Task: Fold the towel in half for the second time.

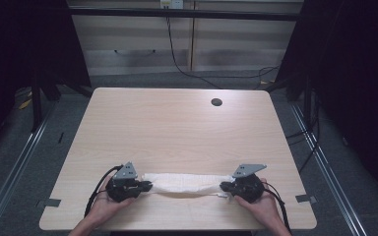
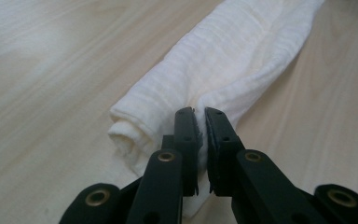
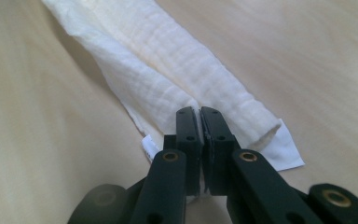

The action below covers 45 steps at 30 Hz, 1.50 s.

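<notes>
Evidently soft and light, the rolled white cloth [image 1: 186, 183] lay limp on the tabletop [image 1: 177, 128]. The left tool [image 2: 201, 122] and the right tool [image 3: 200, 120] were each clamped on one end, the likeliest holds.

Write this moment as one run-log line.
left tongs: shut on rolled white cloth | right tongs: shut on other end | cloth: on wooden table

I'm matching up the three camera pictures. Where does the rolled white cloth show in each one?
High view: rolled white cloth lies low centre, stretched between left tongs and right tongs.
Left gripper view: it runs from centre to upper right, end pinched.
Right gripper view: it runs from upper left to centre, end pinched.
Shared landmark: pale wooden table.
</notes>
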Each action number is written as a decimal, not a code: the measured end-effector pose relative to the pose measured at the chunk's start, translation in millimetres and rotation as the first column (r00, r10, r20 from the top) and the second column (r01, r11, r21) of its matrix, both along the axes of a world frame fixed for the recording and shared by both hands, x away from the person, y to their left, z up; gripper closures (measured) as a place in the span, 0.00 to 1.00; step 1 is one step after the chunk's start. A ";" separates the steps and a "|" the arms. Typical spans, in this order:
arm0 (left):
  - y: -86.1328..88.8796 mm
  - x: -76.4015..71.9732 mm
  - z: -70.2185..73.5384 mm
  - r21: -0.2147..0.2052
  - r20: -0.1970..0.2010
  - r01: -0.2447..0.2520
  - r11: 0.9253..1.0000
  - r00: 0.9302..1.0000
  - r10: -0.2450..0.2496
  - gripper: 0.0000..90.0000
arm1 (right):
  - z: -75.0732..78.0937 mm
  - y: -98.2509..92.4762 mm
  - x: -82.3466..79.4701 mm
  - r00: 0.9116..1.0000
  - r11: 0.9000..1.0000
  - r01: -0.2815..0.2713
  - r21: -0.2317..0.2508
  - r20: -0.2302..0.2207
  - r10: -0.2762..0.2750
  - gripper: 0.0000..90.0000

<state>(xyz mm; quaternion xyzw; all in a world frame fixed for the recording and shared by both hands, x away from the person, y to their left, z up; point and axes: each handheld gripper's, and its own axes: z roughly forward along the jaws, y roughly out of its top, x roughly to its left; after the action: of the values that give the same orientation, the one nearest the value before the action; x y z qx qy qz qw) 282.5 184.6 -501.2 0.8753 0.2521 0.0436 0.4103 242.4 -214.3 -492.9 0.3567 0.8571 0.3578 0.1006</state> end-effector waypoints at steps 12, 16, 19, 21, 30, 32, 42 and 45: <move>3.3 8.5 7.1 -0.037 -0.017 -0.028 0.999 0.999 0.028 0.77 | 4.2 -11.6 16.2 0.999 0.994 0.042 0.099 0.003 -0.043 0.77; 12.7 6.2 12.8 -0.098 -0.042 -0.028 0.995 0.999 0.024 0.71 | 9.3 -22.9 8.3 0.999 0.984 0.051 0.173 -0.013 -0.049 0.67; 19.8 4.0 17.5 -0.145 -0.049 -0.034 0.989 0.998 0.027 0.65 | 14.3 -29.5 1.3 0.998 0.973 0.060 0.224 -0.008 -0.060 0.62; 24.3 2.2 21.1 -0.157 -0.044 -0.059 0.986 0.998 0.053 0.63 | 18.2 -33.2 -3.5 0.997 0.966 0.077 0.245 0.002 -0.080 0.61; 53.0 3.4 31.1 -0.154 -0.050 -0.188 0.970 0.982 0.182 0.46 | 31.2 -52.0 -14.4 0.981 0.954 0.167 0.249 0.058 -0.187 0.54; 63.5 2.6 31.1 -0.156 -0.059 -0.232 0.960 0.973 0.225 0.44 | 33.8 -60.1 -19.7 0.972 0.949 0.200 0.242 0.073 -0.223 0.52; 93.5 4.0 19.7 -0.112 -0.070 -0.363 0.925 0.931 0.358 0.33 | 15.0 -98.9 -26.7 0.913 0.892 0.371 0.258 0.071 -0.401 0.41; 96.9 5.9 16.4 -0.114 -0.069 -0.408 0.906 0.913 0.403 0.30 | 9.9 -104.9 -25.3 0.897 0.877 0.407 0.255 0.067 -0.437 0.38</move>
<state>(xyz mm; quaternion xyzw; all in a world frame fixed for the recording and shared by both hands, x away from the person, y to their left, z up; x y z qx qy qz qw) 288.3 281.5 -484.8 0.7769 0.4394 0.0928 0.4412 217.0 -319.3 -483.0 0.5218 0.7023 0.4472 0.1859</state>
